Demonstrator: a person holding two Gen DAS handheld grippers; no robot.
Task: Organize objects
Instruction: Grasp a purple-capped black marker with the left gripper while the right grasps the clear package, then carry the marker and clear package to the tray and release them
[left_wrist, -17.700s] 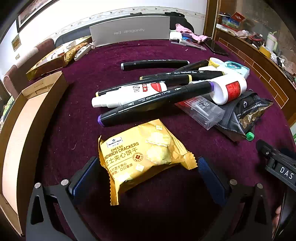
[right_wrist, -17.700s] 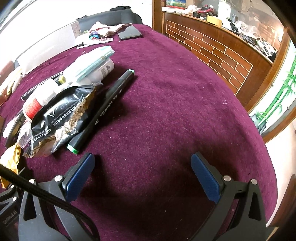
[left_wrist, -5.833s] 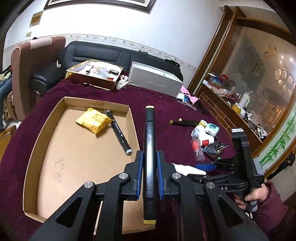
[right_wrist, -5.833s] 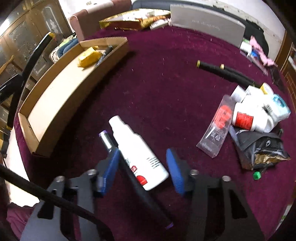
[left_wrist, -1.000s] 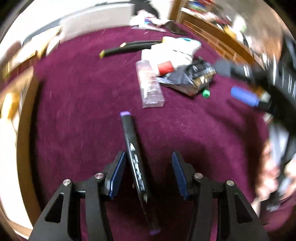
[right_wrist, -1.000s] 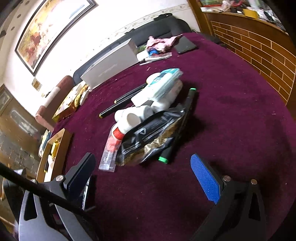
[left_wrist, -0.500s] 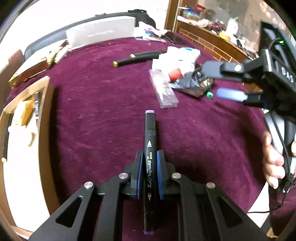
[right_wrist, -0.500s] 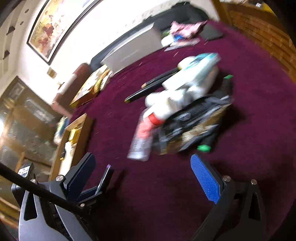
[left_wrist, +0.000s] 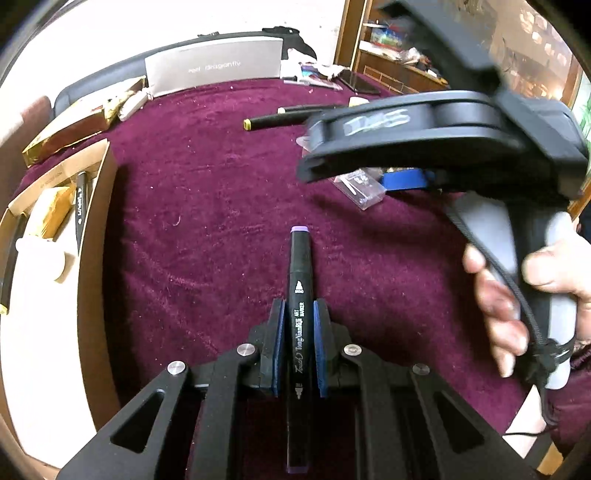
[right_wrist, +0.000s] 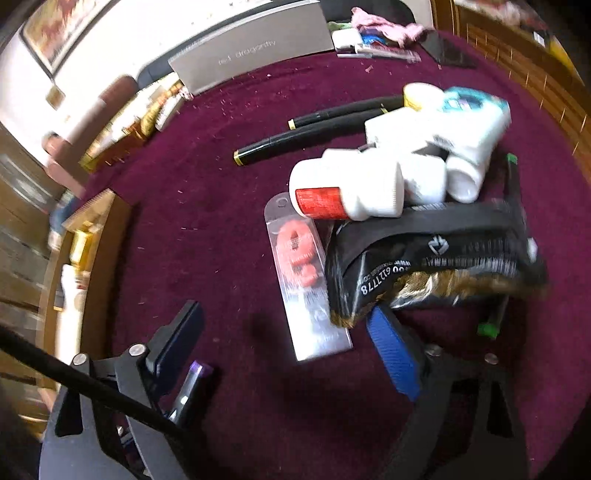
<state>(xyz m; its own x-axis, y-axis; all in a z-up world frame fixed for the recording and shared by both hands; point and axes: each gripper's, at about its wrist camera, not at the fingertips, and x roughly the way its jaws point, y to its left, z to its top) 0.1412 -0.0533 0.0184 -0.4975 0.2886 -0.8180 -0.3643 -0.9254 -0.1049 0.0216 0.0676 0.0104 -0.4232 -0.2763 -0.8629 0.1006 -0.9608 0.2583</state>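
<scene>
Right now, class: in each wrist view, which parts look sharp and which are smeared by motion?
Left wrist view: purple-capped black marker sharp, passing black right gripper smeared. Right wrist view: blurred throughout, worst on the black-and-gold snack bag.

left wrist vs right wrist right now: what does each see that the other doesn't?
Left wrist only: the left hand-held gripper shut on the purple-capped marker, and the hand on the right hand-held gripper's handle.

Right wrist only: the white bottles, the black snack bag, the green-capped marker, and the right hand-held gripper closing around the clear packet, pads not yet touching.

Both: the cardboard box, yellow-capped markers, grey box, clear packet.
</scene>
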